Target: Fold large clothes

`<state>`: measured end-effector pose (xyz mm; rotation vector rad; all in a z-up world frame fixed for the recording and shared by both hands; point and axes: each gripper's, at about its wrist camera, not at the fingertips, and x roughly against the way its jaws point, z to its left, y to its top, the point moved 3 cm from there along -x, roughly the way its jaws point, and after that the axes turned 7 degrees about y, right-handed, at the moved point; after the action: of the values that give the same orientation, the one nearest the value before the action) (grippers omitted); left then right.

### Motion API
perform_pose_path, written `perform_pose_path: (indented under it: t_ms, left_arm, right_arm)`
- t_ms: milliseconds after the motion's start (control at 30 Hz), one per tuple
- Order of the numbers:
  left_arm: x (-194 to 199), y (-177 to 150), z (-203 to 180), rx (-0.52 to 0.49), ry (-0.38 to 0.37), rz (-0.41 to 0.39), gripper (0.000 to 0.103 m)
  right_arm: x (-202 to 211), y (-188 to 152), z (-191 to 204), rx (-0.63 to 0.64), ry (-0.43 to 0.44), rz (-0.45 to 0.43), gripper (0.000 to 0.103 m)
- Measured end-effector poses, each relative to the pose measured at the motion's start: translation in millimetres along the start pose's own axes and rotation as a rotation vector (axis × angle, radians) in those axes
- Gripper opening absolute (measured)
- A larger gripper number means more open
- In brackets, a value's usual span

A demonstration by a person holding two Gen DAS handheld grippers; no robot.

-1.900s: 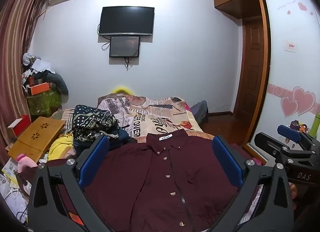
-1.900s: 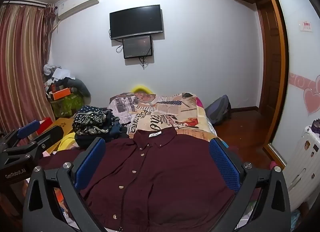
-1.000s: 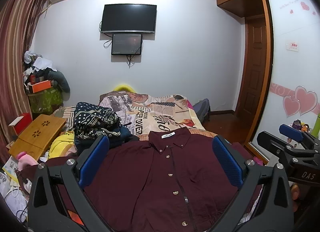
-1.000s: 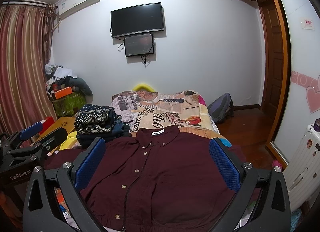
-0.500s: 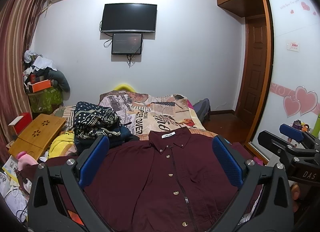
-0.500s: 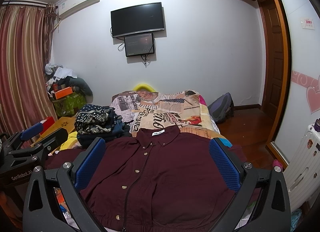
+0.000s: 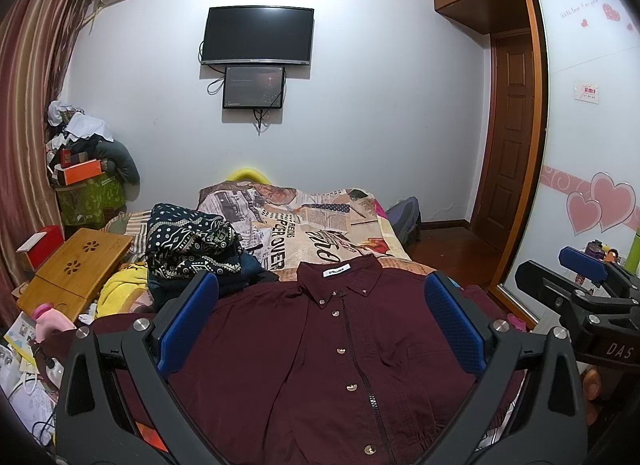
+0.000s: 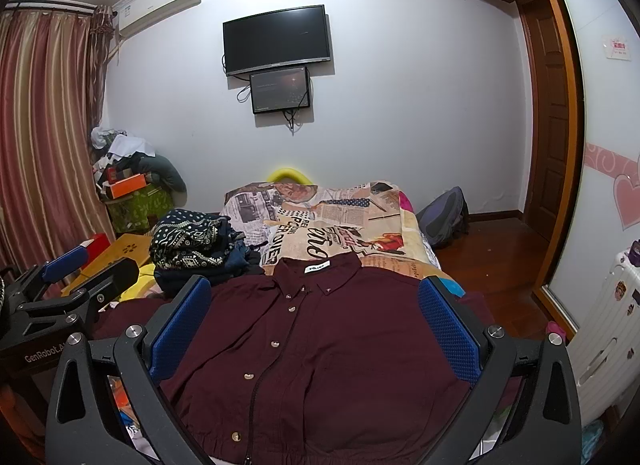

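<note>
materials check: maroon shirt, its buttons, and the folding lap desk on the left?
Maroon shirt: looks like matte woven cotton or a blend; soft creases, no sheen.
Buttons: small pale discs with slight gloss, probably plastic, possibly shell.
Lap desk: light bamboo or wood, smooth finish; visible grain and flower-shaped cutouts.

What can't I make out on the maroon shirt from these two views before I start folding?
- Left sleeve of the shirt: left wrist view, hidden behind the left tongs.
- Right sleeve end: right wrist view, covered by the right tongs.
- Hem: left wrist view, cut off by the bottom edge.
- Collar label: text too small to read in both.
</note>
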<state>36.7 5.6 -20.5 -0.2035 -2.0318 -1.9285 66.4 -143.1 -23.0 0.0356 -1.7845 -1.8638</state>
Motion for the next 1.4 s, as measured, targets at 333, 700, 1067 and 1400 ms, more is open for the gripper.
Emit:
perform_pose_path:
  t_ms: [333, 700, 1067, 1400]
  left_arm:
    - [-2.5, -2.0, 1.0, 0.001, 0.001, 0.003, 0.103]
    - [-5.5, -7.0, 2.7, 0.007, -0.002, 0.008, 0.103]
    - [-14.3, -6.2, 10.7, 0.024, 0.009, 0.024, 0.103]
    - [-40.9, 0.5, 78.8, 0.125, 0.151, 0.033, 0.103]
  right_arm:
    - [-0.9, 0.1, 0.9, -0.004, 0.001, 0.004, 0.103]
    - [-2.2, 1.1, -2.4, -0.009, 0.0, 0.011, 0.103]
    - [-12.1, -1.3, -3.5, -0.007, -0.005, 0.033, 0.103]
    - [-35.5, -2.3, -4.6, 0.006, -0.015, 0.088, 0.103]
